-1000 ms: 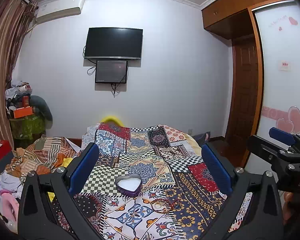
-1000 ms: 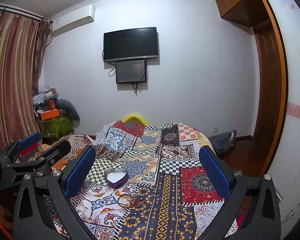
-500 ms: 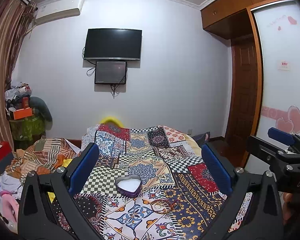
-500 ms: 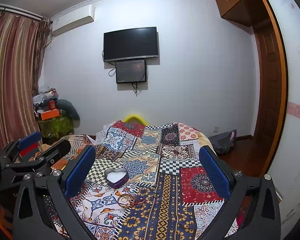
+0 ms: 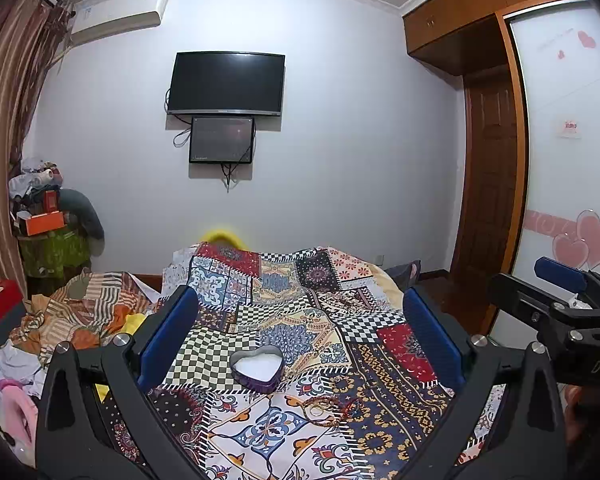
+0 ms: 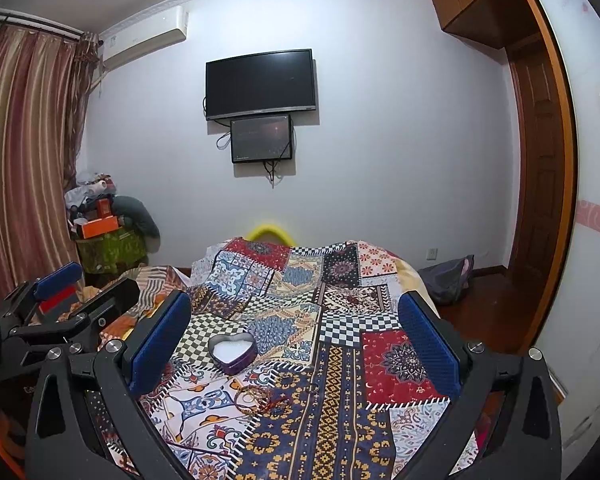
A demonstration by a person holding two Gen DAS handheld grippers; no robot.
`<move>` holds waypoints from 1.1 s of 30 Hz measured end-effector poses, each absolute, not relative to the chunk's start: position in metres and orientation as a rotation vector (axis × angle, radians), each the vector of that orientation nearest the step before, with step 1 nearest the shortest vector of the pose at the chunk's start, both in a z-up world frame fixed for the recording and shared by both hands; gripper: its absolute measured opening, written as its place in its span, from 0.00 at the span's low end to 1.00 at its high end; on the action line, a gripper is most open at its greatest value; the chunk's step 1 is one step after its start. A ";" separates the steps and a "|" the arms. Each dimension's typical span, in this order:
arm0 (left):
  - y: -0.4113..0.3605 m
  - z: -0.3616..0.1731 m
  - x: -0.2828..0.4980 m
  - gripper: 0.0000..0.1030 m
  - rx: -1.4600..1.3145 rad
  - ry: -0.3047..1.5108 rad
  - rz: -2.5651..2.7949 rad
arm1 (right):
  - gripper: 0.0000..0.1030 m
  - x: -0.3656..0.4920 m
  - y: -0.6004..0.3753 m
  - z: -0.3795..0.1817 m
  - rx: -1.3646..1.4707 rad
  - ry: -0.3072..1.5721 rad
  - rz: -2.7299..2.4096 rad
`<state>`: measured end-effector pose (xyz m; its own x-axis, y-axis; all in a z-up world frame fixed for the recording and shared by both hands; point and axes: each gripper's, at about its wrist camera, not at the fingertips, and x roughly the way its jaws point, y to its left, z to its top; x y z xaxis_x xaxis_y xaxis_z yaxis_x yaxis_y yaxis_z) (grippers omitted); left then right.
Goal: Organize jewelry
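Observation:
A purple heart-shaped box (image 5: 257,368) with a white inside stands open on the patchwork bedspread (image 5: 384,364); it also shows in the right wrist view (image 6: 232,351). A small heap of thin bracelets and red cord (image 5: 328,407) lies just in front of the box, seen too in the right wrist view (image 6: 260,396). My left gripper (image 5: 300,336) is open and empty, held above the bed behind the box. My right gripper (image 6: 296,336) is open and empty, to the right of the left one (image 6: 68,304).
A pile of striped clothes (image 5: 80,312) lies left of the bed. A cluttered stand with an orange box (image 5: 44,224) is by the curtain. A wardrobe door with hearts (image 5: 572,200) is at the right. A dark bag (image 6: 448,276) lies on the floor.

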<state>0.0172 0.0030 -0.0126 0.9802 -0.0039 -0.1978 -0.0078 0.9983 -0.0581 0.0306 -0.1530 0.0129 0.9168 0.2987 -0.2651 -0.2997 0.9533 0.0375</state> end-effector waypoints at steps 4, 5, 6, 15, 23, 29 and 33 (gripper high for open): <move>0.005 -0.017 0.025 1.00 -0.060 0.215 0.005 | 1.00 0.038 -0.152 0.008 -0.004 0.290 0.305; 0.006 -0.019 0.029 1.00 -0.063 0.222 0.005 | 1.00 0.041 -0.152 0.007 -0.005 0.298 0.303; 0.008 -0.021 0.033 1.00 -0.068 0.230 0.006 | 1.00 0.044 -0.151 0.005 -0.005 0.306 0.300; 0.029 -0.060 0.078 1.00 -0.106 0.342 0.040 | 1.00 0.082 -0.155 -0.029 -0.012 0.431 0.270; 0.048 -0.117 0.123 0.90 -0.121 0.528 0.043 | 1.00 0.125 -0.169 -0.080 -0.039 0.607 0.230; 0.052 -0.168 0.152 0.84 -0.102 0.703 0.003 | 0.99 0.150 -0.174 -0.117 -0.058 0.736 0.255; 0.048 -0.189 0.161 0.76 -0.113 0.783 -0.052 | 0.92 0.161 -0.169 -0.133 -0.078 0.792 0.293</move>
<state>0.1610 0.0485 -0.1893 0.7079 -0.0885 -0.7008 0.0047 0.9927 -0.1206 0.1614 -0.1692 -0.1331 0.6643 0.2304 -0.7111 -0.2885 0.9566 0.0404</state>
